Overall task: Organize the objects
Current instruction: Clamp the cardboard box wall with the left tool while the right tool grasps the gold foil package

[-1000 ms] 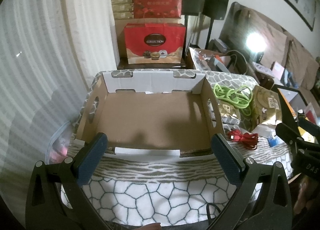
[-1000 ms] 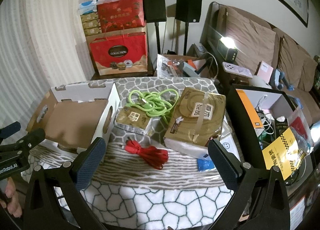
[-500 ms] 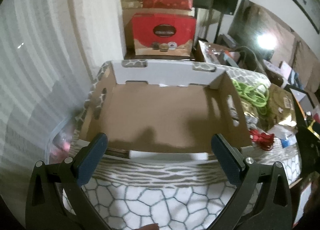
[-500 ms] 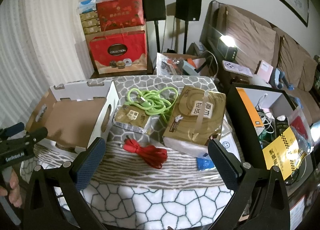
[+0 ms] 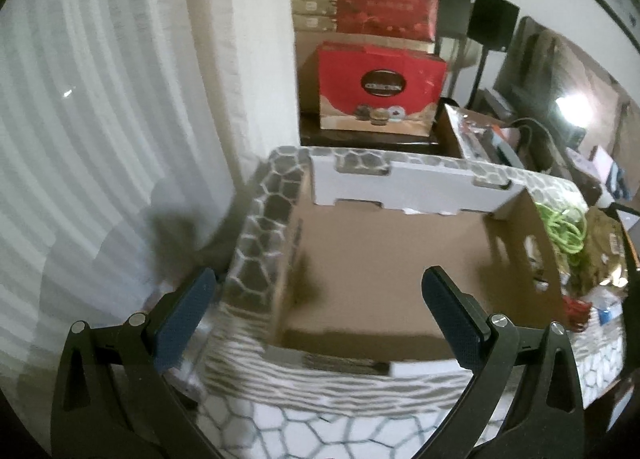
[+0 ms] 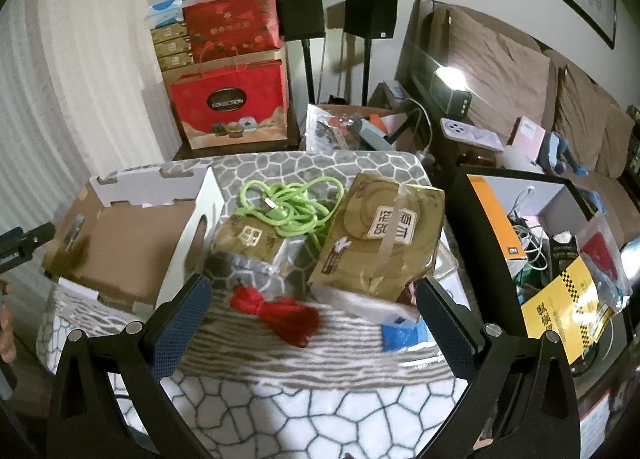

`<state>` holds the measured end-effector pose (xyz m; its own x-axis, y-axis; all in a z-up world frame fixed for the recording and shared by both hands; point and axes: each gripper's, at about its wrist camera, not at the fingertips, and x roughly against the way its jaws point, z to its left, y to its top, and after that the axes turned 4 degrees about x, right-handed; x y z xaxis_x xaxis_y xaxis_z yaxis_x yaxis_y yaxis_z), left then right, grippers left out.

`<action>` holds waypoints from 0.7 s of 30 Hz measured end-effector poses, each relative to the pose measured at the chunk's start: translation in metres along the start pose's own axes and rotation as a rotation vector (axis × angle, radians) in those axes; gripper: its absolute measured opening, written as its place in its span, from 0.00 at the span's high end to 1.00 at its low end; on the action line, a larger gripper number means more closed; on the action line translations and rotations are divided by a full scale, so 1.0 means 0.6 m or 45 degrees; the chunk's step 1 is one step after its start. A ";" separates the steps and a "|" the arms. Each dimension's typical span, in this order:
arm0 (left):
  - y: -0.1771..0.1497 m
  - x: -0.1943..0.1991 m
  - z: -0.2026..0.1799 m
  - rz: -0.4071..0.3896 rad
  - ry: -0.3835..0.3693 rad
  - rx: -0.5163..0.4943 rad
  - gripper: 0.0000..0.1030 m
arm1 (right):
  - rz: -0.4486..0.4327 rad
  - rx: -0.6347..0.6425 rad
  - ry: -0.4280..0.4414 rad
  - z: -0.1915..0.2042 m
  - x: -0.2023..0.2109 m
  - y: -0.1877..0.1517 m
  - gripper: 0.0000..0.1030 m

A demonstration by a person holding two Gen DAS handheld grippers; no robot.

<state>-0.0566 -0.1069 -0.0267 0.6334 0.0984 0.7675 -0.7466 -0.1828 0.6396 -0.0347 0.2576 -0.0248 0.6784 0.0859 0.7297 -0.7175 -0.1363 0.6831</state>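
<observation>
Between the spread fingers of the left gripper (image 5: 318,309) sat an empty cardboard tray (image 5: 400,259). Ahead of the right gripper (image 6: 310,315), its fingers likewise wide apart and holding nothing, lay a red cable (image 6: 280,313), with a green cable (image 6: 286,209) and a gold packet (image 6: 380,239) beyond.

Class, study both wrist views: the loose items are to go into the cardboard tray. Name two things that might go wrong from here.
1. The green cable lies in loose loops partly over the small gold packet; lifting either may drag the other along.
2. The large gold package looks about as wide as the open right hand-held gripper, so a grip across it might slip.
Both hand-held grippers are open and empty; the cardboard tray holds nothing yet.
</observation>
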 end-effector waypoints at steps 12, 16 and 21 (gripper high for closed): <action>0.021 -0.101 0.039 0.159 0.047 -0.011 0.02 | 0.037 -0.031 -0.072 -0.056 -0.041 0.041 0.00; 0.014 -0.122 0.034 0.215 0.033 -0.053 0.21 | 0.051 -0.049 -0.084 -0.080 -0.056 0.051 0.00; 0.007 -0.139 0.031 0.258 0.020 -0.076 0.45 | 0.087 -0.080 -0.071 -0.109 -0.078 0.061 0.00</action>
<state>-0.1085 -0.1342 -0.0886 0.4660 0.0806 0.8811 -0.8696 -0.1421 0.4730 -0.1032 0.3132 -0.0321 0.6338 0.0230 0.7731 -0.7699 -0.0777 0.6335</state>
